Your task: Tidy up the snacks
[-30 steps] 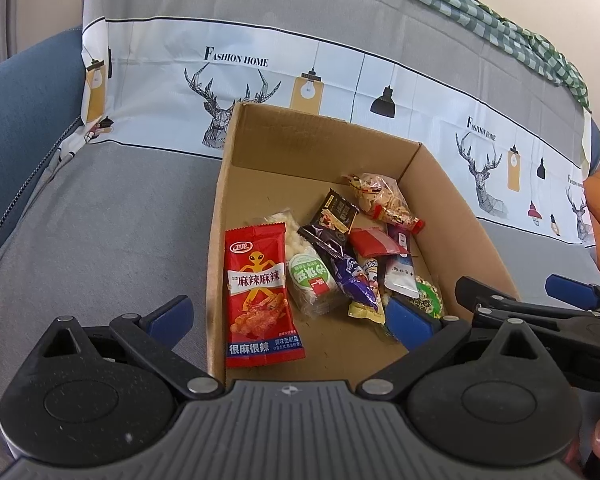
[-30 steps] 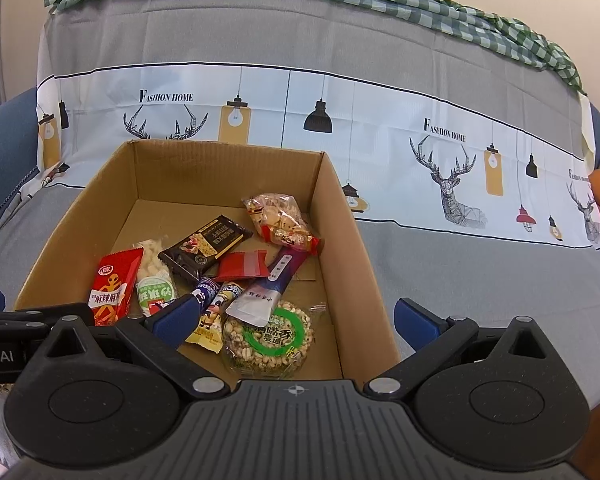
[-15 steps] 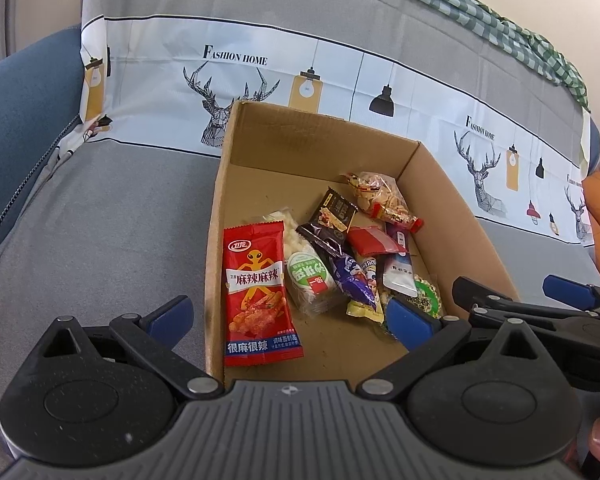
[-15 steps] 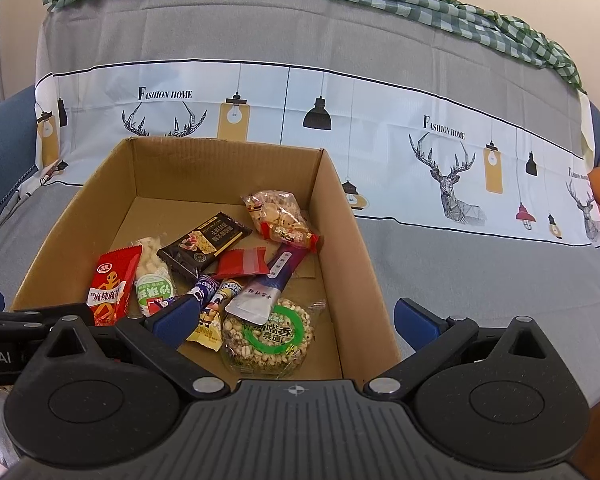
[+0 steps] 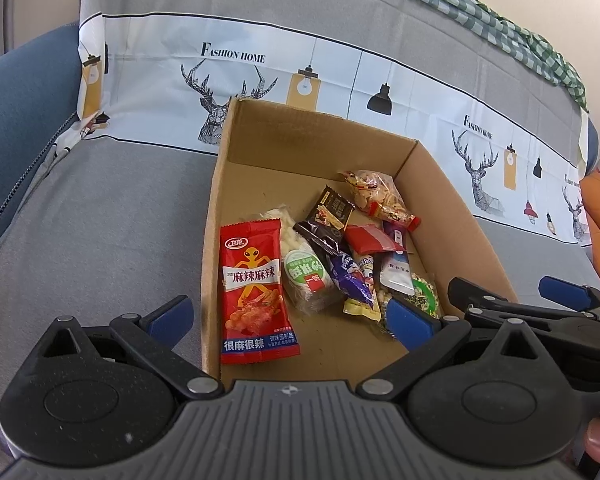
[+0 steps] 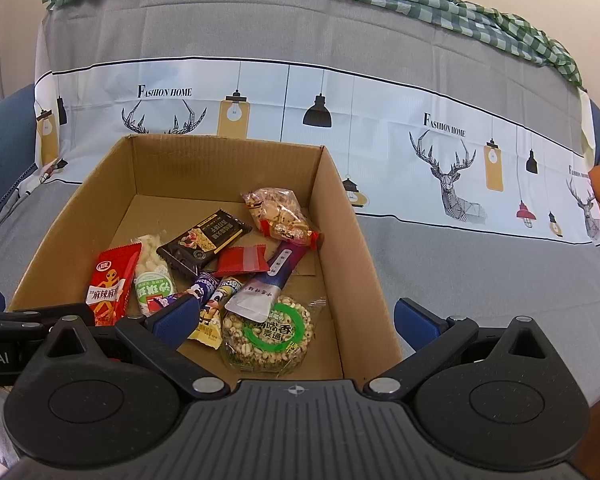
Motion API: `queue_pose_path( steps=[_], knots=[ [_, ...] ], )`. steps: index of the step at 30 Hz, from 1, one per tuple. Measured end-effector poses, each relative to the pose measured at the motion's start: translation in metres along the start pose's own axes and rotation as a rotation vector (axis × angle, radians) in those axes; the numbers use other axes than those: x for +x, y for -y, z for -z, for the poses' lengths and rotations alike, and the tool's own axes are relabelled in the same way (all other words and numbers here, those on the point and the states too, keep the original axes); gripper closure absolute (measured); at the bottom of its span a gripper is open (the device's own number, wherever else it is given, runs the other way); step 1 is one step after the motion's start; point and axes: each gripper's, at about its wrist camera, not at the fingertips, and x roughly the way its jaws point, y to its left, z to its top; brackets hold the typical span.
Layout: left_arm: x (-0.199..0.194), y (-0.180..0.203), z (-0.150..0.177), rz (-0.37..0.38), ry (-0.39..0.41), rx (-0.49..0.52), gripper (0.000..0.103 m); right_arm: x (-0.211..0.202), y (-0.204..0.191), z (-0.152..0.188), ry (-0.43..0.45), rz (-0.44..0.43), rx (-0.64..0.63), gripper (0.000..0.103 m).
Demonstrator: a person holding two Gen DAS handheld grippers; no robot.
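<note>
The cardboard box (image 6: 352, 240) rests on a sofa (image 6: 480, 272) covered by a grey printed cloth, and all visible snacks lie on the box floor. The red spicy-strip packet (image 5: 256, 292) lies flat at the near left corner of the box, touching the green-labelled rice-cracker pack (image 5: 306, 276) beside it. A dark chocolate-bar wrapper (image 6: 204, 240) and a small red sachet (image 6: 242, 260) lie near the centre; a clear bag of mixed crackers (image 6: 278, 212) sits toward the far right wall; a round puffed-grain cake with a green ring label (image 6: 268, 330) lies at the near right corner, partly under a white-and-maroon stick pouch (image 6: 266, 284). The left gripper (image 5: 288, 318) is released, its fingers spread wide astride the near left wall of the box. The right gripper (image 6: 296, 316) is likewise released and holds nothing, one finger above the box interior and the other outside the right wall. Handling judgement: every item appears light, in thin, smooth film that will crumple and may slip. The grain cake and crackers are probably brittle; apply light closing force only. Preferred hold points are the flat crimped end seals or a packet's narrow width, not the filled centre. Overlapping packets may lift together; separate the top item first.
</note>
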Motion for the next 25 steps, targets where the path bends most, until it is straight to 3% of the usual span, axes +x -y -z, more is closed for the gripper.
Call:
queue_pose_path(
  steps=[25],
  knots=[
    [-0.0037,0.0010,-0.0003,0.022,0.024,0.002,0.000,0.0016,-0.0021,0.0000,-0.015,0.002,0.014,0.001]
  ],
)
